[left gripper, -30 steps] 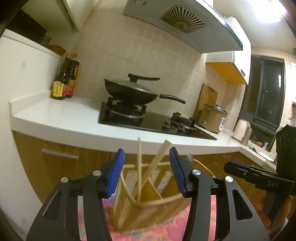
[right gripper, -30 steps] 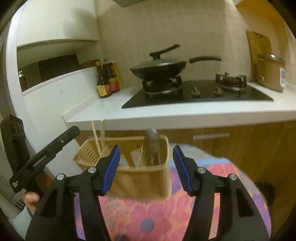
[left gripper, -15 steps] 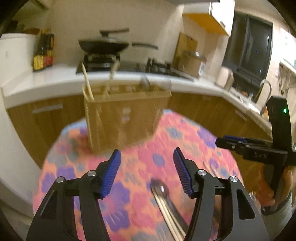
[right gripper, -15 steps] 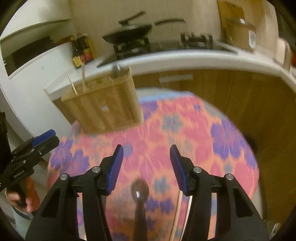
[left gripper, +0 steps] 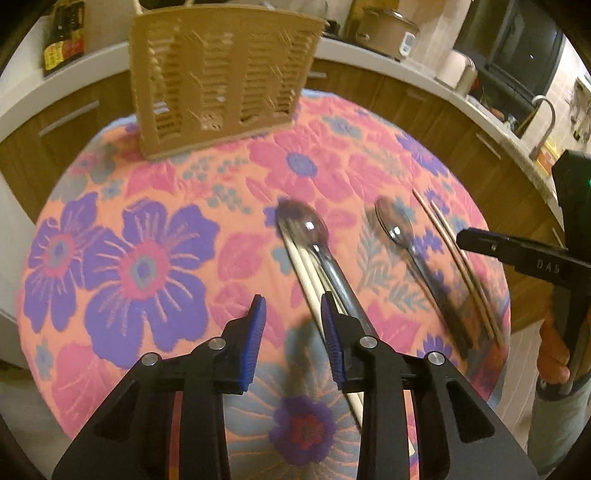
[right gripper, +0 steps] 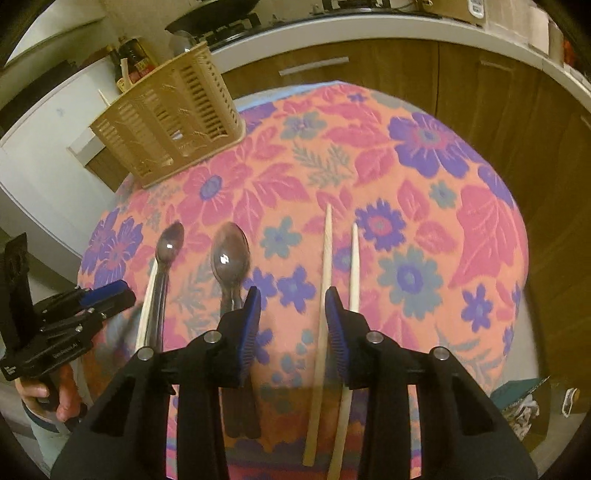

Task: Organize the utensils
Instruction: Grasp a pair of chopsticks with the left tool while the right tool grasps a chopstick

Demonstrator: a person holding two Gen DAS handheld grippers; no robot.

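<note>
A tan slatted utensil basket (left gripper: 221, 74) stands at the far side of the round floral table (left gripper: 147, 258); it also shows in the right wrist view (right gripper: 166, 118), with chopsticks and a spoon inside. My left gripper (left gripper: 291, 328) is open above a steel spoon (left gripper: 310, 236) lying beside pale chopsticks (left gripper: 303, 269). A second spoon (left gripper: 399, 229) and brown chopsticks (left gripper: 454, 258) lie to the right. My right gripper (right gripper: 291, 317) is open, between that second spoon (right gripper: 229, 258) and two pale chopsticks (right gripper: 327, 258).
A kitchen counter with wooden cabinet doors (right gripper: 406, 74) curves behind the table. Soy sauce bottles (left gripper: 62, 40) and a rice cooker (left gripper: 388, 29) stand on the counter. The table edge drops off close below both grippers.
Both grippers have tilted down from facing the basket and stove to looking at the tabletop. The spoons and chopsticks have come into view. Both stay open and empty.
</note>
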